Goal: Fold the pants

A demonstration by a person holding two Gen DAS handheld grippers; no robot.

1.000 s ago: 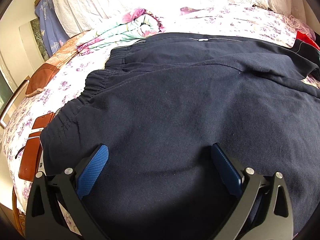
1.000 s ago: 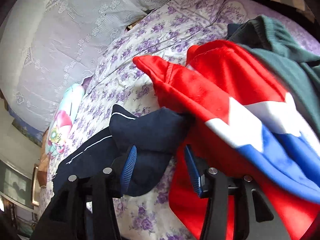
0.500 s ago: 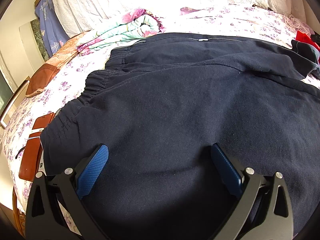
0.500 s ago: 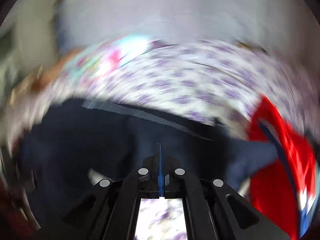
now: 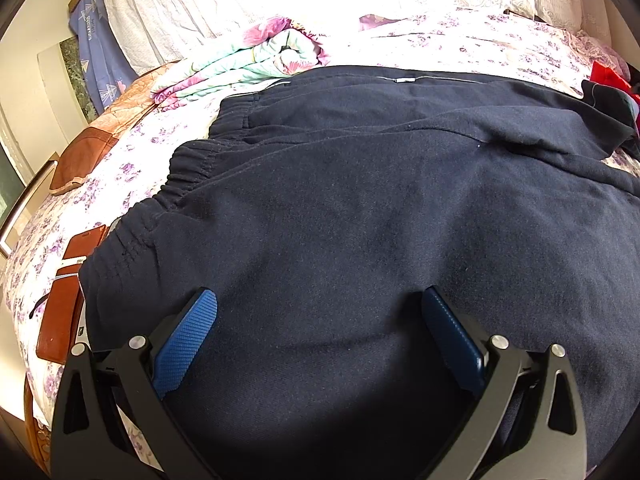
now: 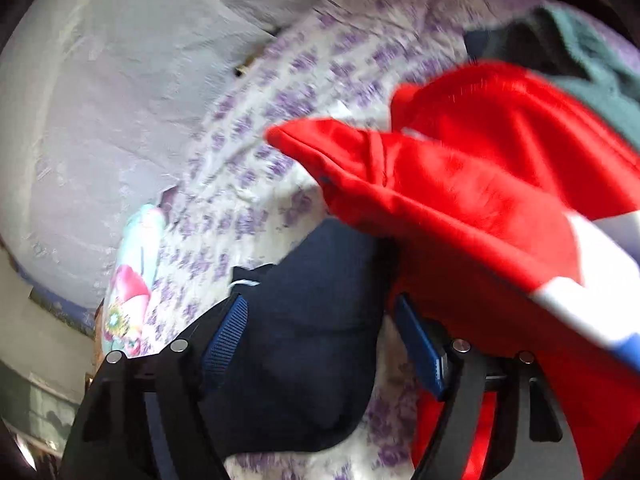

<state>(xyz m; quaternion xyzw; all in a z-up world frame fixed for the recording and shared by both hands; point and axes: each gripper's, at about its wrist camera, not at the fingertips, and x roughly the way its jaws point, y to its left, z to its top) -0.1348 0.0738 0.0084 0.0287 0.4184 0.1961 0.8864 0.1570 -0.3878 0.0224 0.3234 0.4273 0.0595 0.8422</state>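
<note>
Navy pants (image 5: 360,208) spread across the floral bedsheet (image 5: 460,36), both grippers open over them.

The pants' long axis runs left to right in the left wrist view: elastic waistband (image 5: 176,184) at left, legs toward the red garment (image 6: 480,184) at right. The left gripper (image 5: 320,328) hangs jaws wide over the seat cloth; the right gripper (image 6: 320,336) straddles the blurred leg end, jaws apart.

From my end the pants (image 5: 360,220) look like soft matt navy cloth, a bit fuzzy with lint. My gripper pads (image 5: 186,338) are blue, knurled rubbery stuff on matt black arms with shiny metal screws. The sheet (image 5: 480,36) is thin printed cotton, and the wallet (image 5: 60,320) is smooth brown leather.
</note>
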